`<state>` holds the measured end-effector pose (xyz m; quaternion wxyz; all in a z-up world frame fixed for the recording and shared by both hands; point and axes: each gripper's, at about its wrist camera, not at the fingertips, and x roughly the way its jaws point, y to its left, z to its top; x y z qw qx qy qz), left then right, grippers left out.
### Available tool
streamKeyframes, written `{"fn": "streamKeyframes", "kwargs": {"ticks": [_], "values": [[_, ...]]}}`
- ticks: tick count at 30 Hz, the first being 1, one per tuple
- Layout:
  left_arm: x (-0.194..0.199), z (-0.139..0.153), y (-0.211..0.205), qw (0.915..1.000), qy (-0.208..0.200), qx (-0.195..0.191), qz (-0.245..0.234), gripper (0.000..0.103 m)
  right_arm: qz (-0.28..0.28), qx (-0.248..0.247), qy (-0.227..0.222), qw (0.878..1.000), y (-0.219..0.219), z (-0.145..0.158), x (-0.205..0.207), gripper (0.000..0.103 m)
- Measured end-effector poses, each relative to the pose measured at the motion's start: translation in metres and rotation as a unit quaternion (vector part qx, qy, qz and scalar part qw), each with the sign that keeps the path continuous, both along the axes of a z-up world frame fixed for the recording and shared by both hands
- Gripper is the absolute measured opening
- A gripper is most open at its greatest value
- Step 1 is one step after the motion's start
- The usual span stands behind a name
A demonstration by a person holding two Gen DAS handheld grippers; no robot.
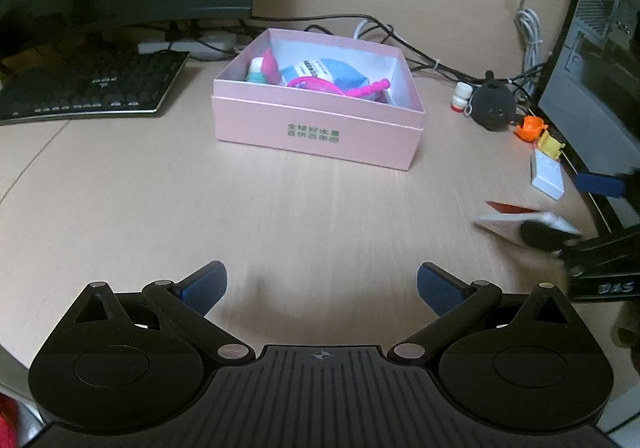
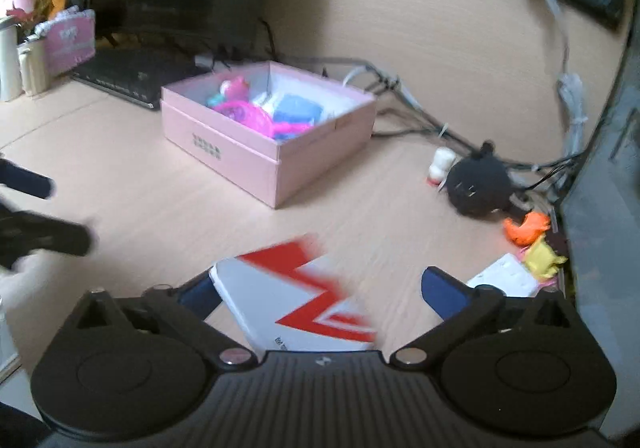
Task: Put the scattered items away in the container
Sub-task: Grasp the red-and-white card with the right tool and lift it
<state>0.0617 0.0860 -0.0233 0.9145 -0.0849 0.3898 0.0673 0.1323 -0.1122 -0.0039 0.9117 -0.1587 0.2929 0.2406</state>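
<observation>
A white and red card box (image 2: pixel 298 302) lies on the worktop (image 1: pixel 280 207) between the wide-spread fingers of the right tool (image 2: pixel 320 288), close against its left finger and clear of the right one (blur hides whether that pad touches it). The left tool (image 1: pixel 322 286) hangs open and empty over bare worktop, well short of the pink box (image 1: pixel 320 127). That box holds pink, blue and teal odds and ends.

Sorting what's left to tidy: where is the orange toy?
In the right wrist view the orange toy lies far right on the desk, between the black round object and a yellow toy.
</observation>
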Motion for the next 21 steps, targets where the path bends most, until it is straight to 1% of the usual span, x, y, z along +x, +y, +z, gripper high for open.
{"fn": "streamKeyframes", "kwargs": {"ticks": [2, 4, 5, 6, 7, 10, 11, 12, 13, 15, 18, 19, 20, 21], "values": [[0.0, 0.001, 0.0, 1.0, -0.001, 0.004, 0.0, 0.103, -0.053, 0.012, -0.012, 0.998, -0.012, 0.001, 0.002, 0.103], [-0.001, 0.002, 0.002, 1.0, 0.002, 0.009, 0.0, 0.103, -0.106, 0.011, -0.025, 0.994, -0.02, -0.002, 0.01, 0.103], [-0.001, 0.002, 0.003, 0.9999, 0.004, 0.013, 0.001, 0.103, -0.117, 0.012, -0.021, 0.993, -0.021, -0.003, 0.014, 0.103], [-0.002, 0.003, 0.006, 0.9999, 0.005, 0.015, 0.003, 0.103, -0.115, 0.02, -0.013, 0.993, -0.023, -0.002, 0.016, 0.103], [-0.003, 0.005, 0.008, 0.9998, 0.004, 0.018, 0.006, 0.103, -0.103, 0.034, -0.003, 0.994, -0.023, 0.0, 0.016, 0.103], [-0.006, 0.009, 0.018, 0.9996, 0.003, 0.022, 0.015, 0.103, -0.027, 0.064, 0.034, 0.997, -0.013, 0.003, 0.007, 0.103], [-0.007, 0.011, 0.022, 0.9996, 0.002, 0.024, 0.016, 0.103, -0.01, 0.07, 0.037, 0.997, -0.009, 0.005, -0.001, 0.103], [-0.008, 0.012, 0.024, 0.9995, 0.0, 0.027, 0.017, 0.103, -0.004, 0.073, 0.033, 0.997, -0.007, 0.005, -0.008, 0.103], [-0.009, 0.013, 0.026, 0.9994, -0.003, 0.029, 0.016, 0.103, -0.014, 0.071, 0.023, 0.997, -0.006, 0.006, -0.015, 0.103], [-0.008, 0.014, 0.025, 0.9995, -0.006, 0.03, 0.003, 0.103, -0.055, 0.064, 0.008, 0.996, -0.011, 0.002, -0.022, 0.103], [-0.002, 0.012, 0.013, 0.9991, -0.008, 0.034, -0.023, 0.103, -0.113, 0.061, 0.006, 0.992, -0.025, -0.013, -0.009, 0.103], [0.0, 0.011, 0.008, 0.9988, -0.007, 0.038, -0.03, 0.103, -0.126, 0.062, 0.009, 0.99, -0.03, -0.018, -0.001, 0.099], [0.001, 0.009, 0.003, 0.9983, -0.007, 0.045, -0.036, 0.103, -0.139, 0.062, 0.016, 0.988, -0.034, -0.022, 0.006, 0.089], [0.001, 0.009, -0.002, 0.9978, -0.009, 0.05, -0.042, 0.103, -0.15, 0.066, 0.024, 0.986, -0.039, -0.025, 0.01, 0.085]]}}
